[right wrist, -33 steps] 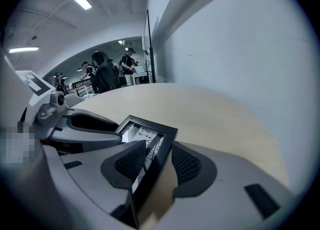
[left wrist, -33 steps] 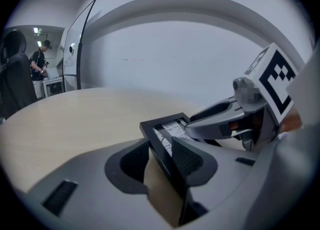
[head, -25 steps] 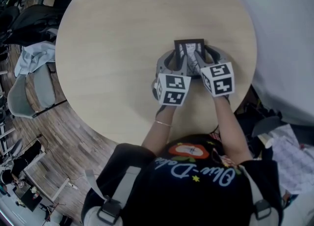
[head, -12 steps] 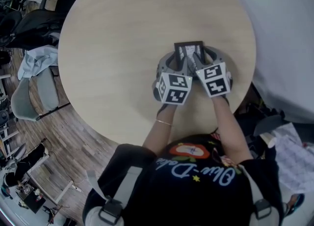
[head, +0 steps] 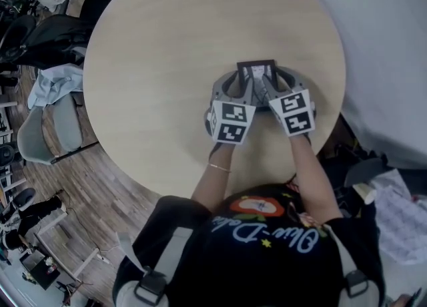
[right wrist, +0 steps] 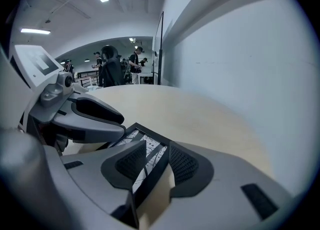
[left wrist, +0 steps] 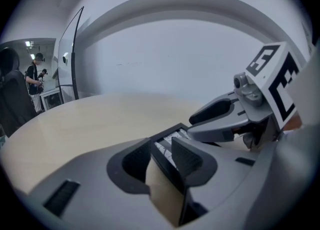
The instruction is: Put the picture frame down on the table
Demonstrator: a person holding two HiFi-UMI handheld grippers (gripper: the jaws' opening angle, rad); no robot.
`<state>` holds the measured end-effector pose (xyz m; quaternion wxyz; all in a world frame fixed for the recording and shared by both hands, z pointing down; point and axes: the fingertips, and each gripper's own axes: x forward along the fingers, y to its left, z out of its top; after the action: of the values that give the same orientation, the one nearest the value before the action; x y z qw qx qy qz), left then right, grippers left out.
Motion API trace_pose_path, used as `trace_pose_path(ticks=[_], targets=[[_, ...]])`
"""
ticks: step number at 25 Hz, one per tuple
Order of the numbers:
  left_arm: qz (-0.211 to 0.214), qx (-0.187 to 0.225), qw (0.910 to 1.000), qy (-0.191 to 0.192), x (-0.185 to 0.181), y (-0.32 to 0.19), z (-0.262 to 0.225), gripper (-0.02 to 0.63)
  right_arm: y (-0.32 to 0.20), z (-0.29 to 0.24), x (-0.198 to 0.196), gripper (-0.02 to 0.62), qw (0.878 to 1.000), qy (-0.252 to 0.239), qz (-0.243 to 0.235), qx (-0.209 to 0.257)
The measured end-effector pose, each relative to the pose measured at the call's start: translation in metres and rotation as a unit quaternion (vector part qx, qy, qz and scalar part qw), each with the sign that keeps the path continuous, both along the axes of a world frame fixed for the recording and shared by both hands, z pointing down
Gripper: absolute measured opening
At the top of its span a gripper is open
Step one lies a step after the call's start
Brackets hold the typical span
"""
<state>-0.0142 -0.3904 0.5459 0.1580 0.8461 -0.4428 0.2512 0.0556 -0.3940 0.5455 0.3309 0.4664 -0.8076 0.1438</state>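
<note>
A small black picture frame (head: pixel 257 69) with a black-and-white print is held low over the round wooden table (head: pixel 167 45), near its right front part. My left gripper (head: pixel 245 84) is shut on the frame's left edge and my right gripper (head: pixel 270 83) on its right edge. In the left gripper view the frame's black border (left wrist: pixel 172 136) runs between my jaws (left wrist: pixel 162 156), with the right gripper (left wrist: pixel 220 119) across from it. In the right gripper view the frame (right wrist: pixel 145 141) sits between the pads (right wrist: pixel 156 163). Whether its underside touches the table is hidden.
A pale curved wall (head: pixel 387 45) stands close behind the table's right side. Chairs (head: pixel 40 125) and draped clothing (head: pixel 53 79) are on the wooden floor at left. Papers (head: pixel 400 219) lie at lower right. People (right wrist: pixel 112 71) stand far off.
The frame has tipped flatter and lower toward the table, showing less of its print from above. Both grippers have come down slightly with it and kept their hold.
</note>
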Motion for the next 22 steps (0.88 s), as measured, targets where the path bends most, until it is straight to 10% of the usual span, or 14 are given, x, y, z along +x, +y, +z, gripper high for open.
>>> trace_pose_path(ticks=[9,22], targets=[[0.003,0.062,0.9975,0.033,-0.001,0.008,-0.054,0.041,0.007,-0.04,0.009,-0.002,0.996,-0.058,0.009,0.066],[-0.014,0.138,0.9897,0.035,-0.001,0.032,-0.116,0.002,0.031,-0.118,0.033,-0.003,0.979,-0.133,0.011,0.151]])
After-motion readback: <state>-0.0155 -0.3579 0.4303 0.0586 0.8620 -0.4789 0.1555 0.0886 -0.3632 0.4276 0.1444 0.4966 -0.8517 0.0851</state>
